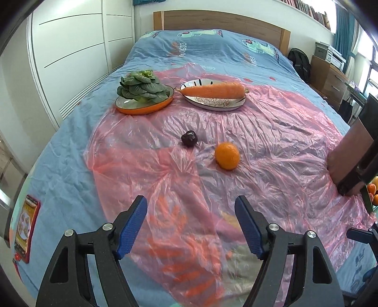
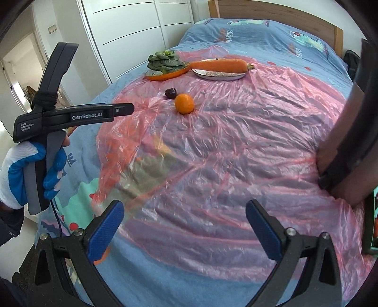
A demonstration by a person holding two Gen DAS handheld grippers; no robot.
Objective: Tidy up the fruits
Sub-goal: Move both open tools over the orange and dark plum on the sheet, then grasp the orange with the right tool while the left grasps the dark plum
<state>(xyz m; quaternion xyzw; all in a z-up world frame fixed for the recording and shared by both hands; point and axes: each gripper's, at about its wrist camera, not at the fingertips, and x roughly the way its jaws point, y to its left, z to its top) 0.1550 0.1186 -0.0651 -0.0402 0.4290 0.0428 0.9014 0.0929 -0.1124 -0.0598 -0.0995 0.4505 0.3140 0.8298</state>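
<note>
- Both the left gripper (image 1: 191, 226) and the right gripper (image 2: 185, 230) are held wide apart and empty, above the plastic sheet (image 1: 271, 141).
- The orange (image 1: 227, 155) and the dark fruit (image 1: 189, 138) are seen loose on it, near each other, short of the plates.
- A roll-away is judged likely if the slick, crinkled sheet is dragged or the orange is pinched off-centre.

Bed (image 1: 212, 47), wooden headboard (image 1: 222, 21); white wardrobe (image 1: 70, 47) left; window (image 1: 368, 61) right.
</note>
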